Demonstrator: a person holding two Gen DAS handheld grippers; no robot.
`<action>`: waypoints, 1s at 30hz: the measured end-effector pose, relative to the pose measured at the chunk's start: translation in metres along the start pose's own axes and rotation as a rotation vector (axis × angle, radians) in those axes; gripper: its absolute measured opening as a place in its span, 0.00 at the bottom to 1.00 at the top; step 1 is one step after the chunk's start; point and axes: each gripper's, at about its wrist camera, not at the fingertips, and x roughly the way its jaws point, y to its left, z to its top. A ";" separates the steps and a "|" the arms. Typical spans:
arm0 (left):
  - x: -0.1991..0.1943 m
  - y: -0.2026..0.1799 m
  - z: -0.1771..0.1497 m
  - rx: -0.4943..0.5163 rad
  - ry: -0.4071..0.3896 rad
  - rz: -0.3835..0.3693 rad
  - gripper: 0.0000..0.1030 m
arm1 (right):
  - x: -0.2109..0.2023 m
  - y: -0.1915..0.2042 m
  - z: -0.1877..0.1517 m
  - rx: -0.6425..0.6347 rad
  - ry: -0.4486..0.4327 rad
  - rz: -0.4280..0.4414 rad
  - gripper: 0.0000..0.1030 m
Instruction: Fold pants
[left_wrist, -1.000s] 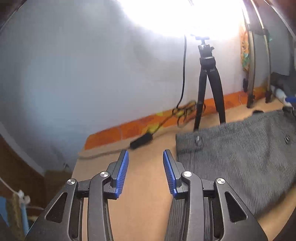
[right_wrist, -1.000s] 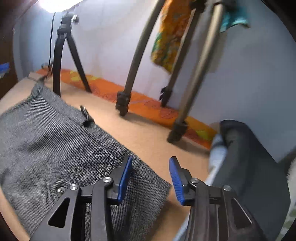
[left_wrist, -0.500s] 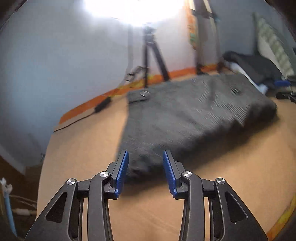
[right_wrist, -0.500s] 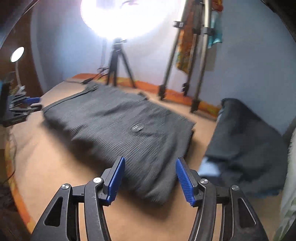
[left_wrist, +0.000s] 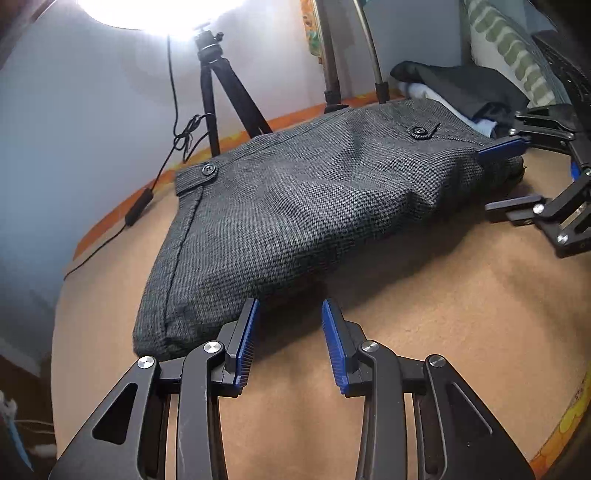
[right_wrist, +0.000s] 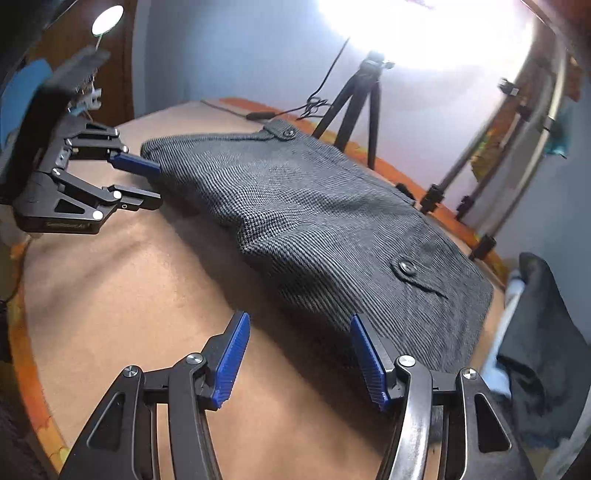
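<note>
My left tongs (left_wrist: 290, 319) are closing at the pants' (left_wrist: 314, 206) edge, gripping nothing; my right tongs (right_wrist: 299, 338) gape empty over the counter (right_wrist: 147, 295).

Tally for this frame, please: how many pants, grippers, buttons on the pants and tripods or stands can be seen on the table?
Grey pants: 1
Grippers: 2, left gripper and right gripper
Buttons on the pants: 2, and
Tripods or stands: 2, black tripod and metal stand
Total: 7
</note>
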 end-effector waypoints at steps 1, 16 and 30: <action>0.002 -0.001 0.000 0.003 -0.001 0.002 0.33 | 0.004 0.001 0.002 -0.008 0.004 -0.001 0.57; 0.009 -0.024 0.013 0.122 -0.043 0.000 0.50 | 0.043 -0.039 0.016 0.121 0.014 0.062 0.45; 0.034 -0.027 0.026 0.174 -0.019 0.046 0.47 | 0.038 -0.068 0.017 0.258 -0.020 0.116 0.33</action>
